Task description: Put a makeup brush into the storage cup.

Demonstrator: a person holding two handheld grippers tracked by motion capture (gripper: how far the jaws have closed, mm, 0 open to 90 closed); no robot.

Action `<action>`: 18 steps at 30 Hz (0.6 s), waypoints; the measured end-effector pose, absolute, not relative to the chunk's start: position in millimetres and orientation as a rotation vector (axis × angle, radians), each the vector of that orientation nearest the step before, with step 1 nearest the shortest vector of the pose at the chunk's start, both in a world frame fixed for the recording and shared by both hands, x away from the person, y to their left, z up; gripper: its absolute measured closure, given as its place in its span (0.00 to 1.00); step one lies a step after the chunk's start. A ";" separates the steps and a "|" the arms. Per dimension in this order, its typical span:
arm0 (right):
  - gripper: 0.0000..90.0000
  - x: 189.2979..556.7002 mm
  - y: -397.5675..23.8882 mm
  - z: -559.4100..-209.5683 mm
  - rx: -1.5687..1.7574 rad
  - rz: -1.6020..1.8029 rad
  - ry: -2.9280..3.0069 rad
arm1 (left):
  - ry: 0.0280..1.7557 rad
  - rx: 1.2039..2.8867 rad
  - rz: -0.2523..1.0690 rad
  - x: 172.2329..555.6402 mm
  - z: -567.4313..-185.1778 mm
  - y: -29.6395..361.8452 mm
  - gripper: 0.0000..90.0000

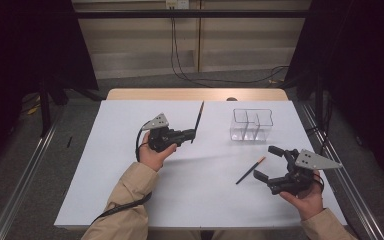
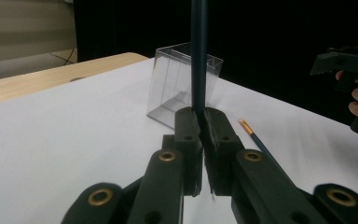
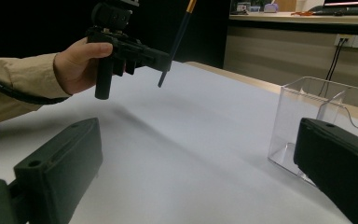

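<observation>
dark pencil stands clamped between the pressed-together jaws of the left gripper, lifted off the white table near its middle, left of the clear divided holder. a second pencil lies flat toward the right edge, just before the right gripper, whose jaws are spread with nothing between them.

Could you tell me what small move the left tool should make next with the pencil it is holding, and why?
Probably carry it toward the clear divided container. The left tool is shut on a dark pencil held upright, clear of the table, while the container stands empty off to its side. A second pencil lies on the table by the open right tool.
</observation>
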State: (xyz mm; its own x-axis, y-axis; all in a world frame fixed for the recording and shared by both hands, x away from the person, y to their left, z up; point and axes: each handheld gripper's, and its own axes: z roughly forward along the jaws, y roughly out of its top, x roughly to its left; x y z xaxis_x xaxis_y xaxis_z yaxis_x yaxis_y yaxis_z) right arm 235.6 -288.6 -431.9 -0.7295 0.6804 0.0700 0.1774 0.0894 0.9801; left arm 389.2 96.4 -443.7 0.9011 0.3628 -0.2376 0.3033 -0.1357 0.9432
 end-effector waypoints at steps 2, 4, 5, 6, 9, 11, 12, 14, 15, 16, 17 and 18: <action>0.00 236.0 -288.6 -431.3 0.846 1.675 1.969 | 0.502 1.731 0.044 387.6 -444.1 94.8 0.94; 0.00 236.6 -288.3 -430.9 0.846 1.674 1.968 | 0.498 1.736 0.040 386.1 -444.6 93.4 0.94; 0.00 237.1 -288.2 -430.8 0.848 1.675 1.968 | 0.497 1.734 0.037 385.3 -445.0 92.9 0.94; 0.00 237.6 -288.0 -430.7 0.847 1.675 1.969 | 0.493 1.737 0.036 384.5 -445.2 92.3 0.94; 0.00 238.7 -287.0 -430.4 0.853 1.669 1.973 | 0.486 1.741 0.032 382.4 -446.3 90.7 0.94; 0.00 239.4 -286.5 -430.0 0.856 1.666 1.977 | 0.484 1.743 0.032 381.0 -446.6 89.7 0.94; 0.00 241.4 -285.6 -429.1 0.855 1.667 1.973 | 0.481 1.743 0.028 380.3 -446.8 89.0 0.94; 0.00 242.5 -285.0 -428.6 0.856 1.672 1.971 | 0.477 1.742 0.026 378.9 -446.9 88.2 0.94; 0.00 243.7 -284.4 -427.9 0.854 1.667 1.972 | 0.472 1.742 0.021 378.1 -447.1 87.8 0.94; 0.00 246.2 -282.8 -427.2 0.855 1.670 1.970 | 0.465 1.753 0.023 376.5 -447.1 87.1 0.94; 0.00 246.2 -282.8 -427.2 0.855 1.670 1.970 | 0.465 1.753 0.023 376.5 -447.1 87.1 0.94; 0.00 247.2 -282.1 -426.9 0.856 1.668 1.973 | 0.460 1.755 0.022 376.0 -447.3 86.8 0.94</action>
State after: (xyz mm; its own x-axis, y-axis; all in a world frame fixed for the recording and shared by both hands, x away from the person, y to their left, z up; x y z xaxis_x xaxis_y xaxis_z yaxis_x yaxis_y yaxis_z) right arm 247.2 -282.1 -426.9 -0.7240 0.6859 0.0738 0.1868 0.0919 0.9781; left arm 376.0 86.8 -447.3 0.9200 0.3161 -0.2318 0.2928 -0.1610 0.9425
